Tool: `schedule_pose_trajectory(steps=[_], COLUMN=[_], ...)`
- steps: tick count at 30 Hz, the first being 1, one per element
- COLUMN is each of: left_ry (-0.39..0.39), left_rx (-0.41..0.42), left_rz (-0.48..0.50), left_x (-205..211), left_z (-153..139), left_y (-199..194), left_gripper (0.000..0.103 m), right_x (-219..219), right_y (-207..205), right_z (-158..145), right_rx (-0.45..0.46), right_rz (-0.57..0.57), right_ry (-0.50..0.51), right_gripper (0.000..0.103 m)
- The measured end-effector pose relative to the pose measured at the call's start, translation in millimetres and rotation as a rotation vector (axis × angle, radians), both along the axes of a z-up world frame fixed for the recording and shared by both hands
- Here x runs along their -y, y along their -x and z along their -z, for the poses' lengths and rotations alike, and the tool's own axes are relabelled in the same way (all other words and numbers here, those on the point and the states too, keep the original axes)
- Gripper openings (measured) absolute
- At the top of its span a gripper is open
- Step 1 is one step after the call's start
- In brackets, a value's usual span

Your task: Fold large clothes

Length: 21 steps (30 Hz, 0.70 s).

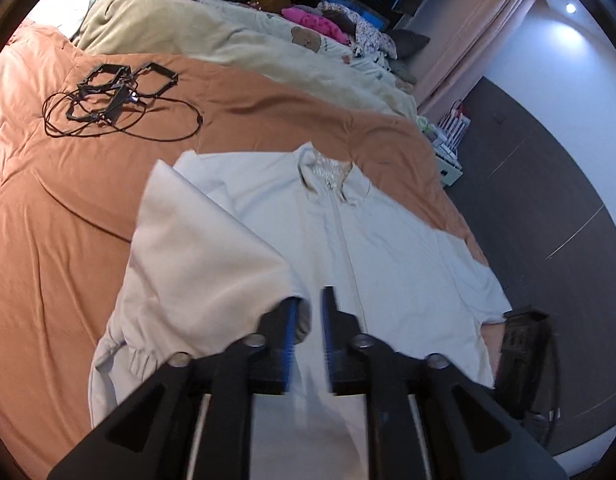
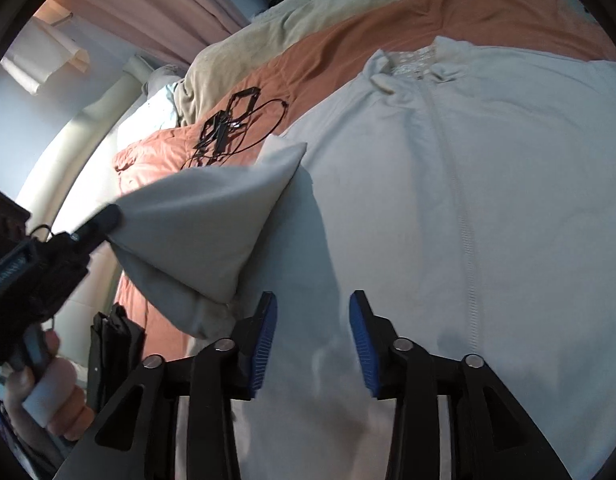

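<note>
A large pale grey zip-up jacket (image 1: 372, 240) lies face up on an orange bedspread (image 1: 68, 208), collar away from me. In the left wrist view my left gripper (image 1: 310, 300) stands slightly parted, and the jacket's left sleeve (image 1: 196, 264) hangs over its left finger. The right wrist view shows the left gripper (image 2: 108, 216) gripping that sleeve (image 2: 204, 220) and holding it lifted and folded over the jacket (image 2: 488, 200). My right gripper (image 2: 313, 320) is open and empty, just above the jacket's lower front.
A black folding frame with a coiled cable (image 1: 116, 96) lies on the orange bedspread beyond the jacket. A beige duvet (image 1: 212, 32) and piled clothes lie further back. The bed edge and dark floor (image 1: 548, 208) are to the right. A dark bag (image 2: 112, 344) stands beside the bed.
</note>
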<state>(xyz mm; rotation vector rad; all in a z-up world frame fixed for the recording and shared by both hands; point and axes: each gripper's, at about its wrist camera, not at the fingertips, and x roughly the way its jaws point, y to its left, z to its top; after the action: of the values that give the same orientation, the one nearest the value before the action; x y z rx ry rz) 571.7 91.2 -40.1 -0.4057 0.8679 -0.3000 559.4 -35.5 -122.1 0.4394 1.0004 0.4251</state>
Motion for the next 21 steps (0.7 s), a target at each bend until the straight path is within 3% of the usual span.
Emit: schedule_pose_trajectory(steps=[1,2,3,4,11,19,21], left_ry=[0.012,0.031,0.040,0.039,0.033,-0.096,-0.110], left_rx=[0.001,0.004,0.010,0.019,0.056,0.010,-0.001], left_rz=[0.005,0.011,0.009,0.000,-0.068,-0.243,-0.267], left_x=[2,1,0,-1,-38,-104,-119], left_z=[1,1,-2,-4,-24,-13,-7], left_y=[4,9,14,17,43,70,75], left_gripper=[0.058,0.073,0.096,0.100,0.100,0.099,0.093], right_x=[5,8,12,15,-8,-83,-103], right_y=[2,4,6,7,14,24,24], right_z=[-1,-2,-4,-5,-21,-26,-21], right_rx=[0.003,0.004,0.005,0.006,0.054,0.090,0.084], right_rz=[0.007,0.014,0.017,0.018,-0.029,-0.166,-0.202], right_ry=[0.007,0.012,0.013,0.013,0.024,0.037,0.050], right_gripper=[0.045,0.045,0.045,0.045,0.045,0.045,0.045])
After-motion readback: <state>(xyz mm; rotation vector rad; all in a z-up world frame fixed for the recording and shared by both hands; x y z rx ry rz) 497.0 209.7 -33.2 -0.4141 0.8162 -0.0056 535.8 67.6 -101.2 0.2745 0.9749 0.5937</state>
